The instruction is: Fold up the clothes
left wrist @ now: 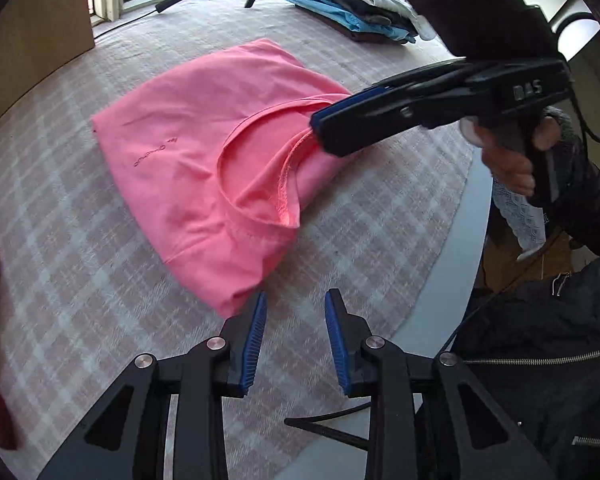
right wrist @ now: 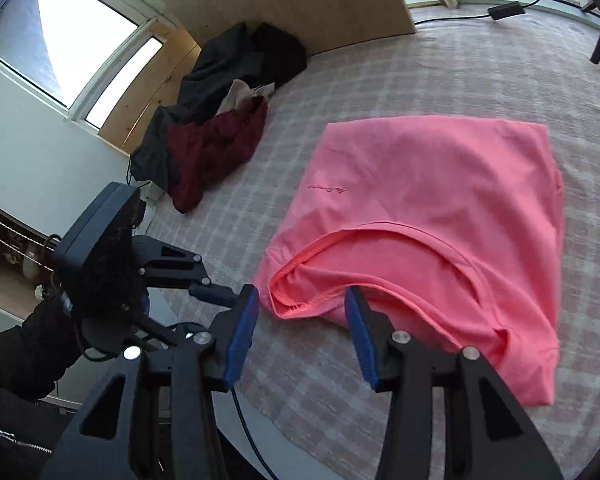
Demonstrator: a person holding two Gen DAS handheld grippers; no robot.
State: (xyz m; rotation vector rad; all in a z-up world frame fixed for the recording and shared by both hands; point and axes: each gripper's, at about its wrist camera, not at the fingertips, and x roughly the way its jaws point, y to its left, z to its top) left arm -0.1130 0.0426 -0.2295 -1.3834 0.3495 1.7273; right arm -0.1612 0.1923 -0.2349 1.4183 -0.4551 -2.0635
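A folded pink T-shirt (left wrist: 188,152) lies on the checked tablecloth (left wrist: 80,280), its neckline (right wrist: 320,276) turned toward me. My right gripper (right wrist: 302,294) is open, and the stitched collar edge lies just ahead of and between its blue pads (right wrist: 240,332). Seen side-on in the left wrist view, the right gripper (left wrist: 318,130) touches the shirt at the collar. My left gripper (left wrist: 296,296) is open and holds nothing. It hovers at the shirt's near corner; its left pad (left wrist: 256,332) sits right beside the cloth. In the right wrist view, the left gripper (right wrist: 220,298) shows low at the left.
A stack of folded clothes (left wrist: 348,12) sits at the far side. A heap of dark and maroon garments (right wrist: 220,120) lies by a wooden board (right wrist: 292,0). The table's rounded edge (left wrist: 452,280) runs near the person's dark jacket (left wrist: 540,340). A power adapter (right wrist: 504,10) rests by the window.
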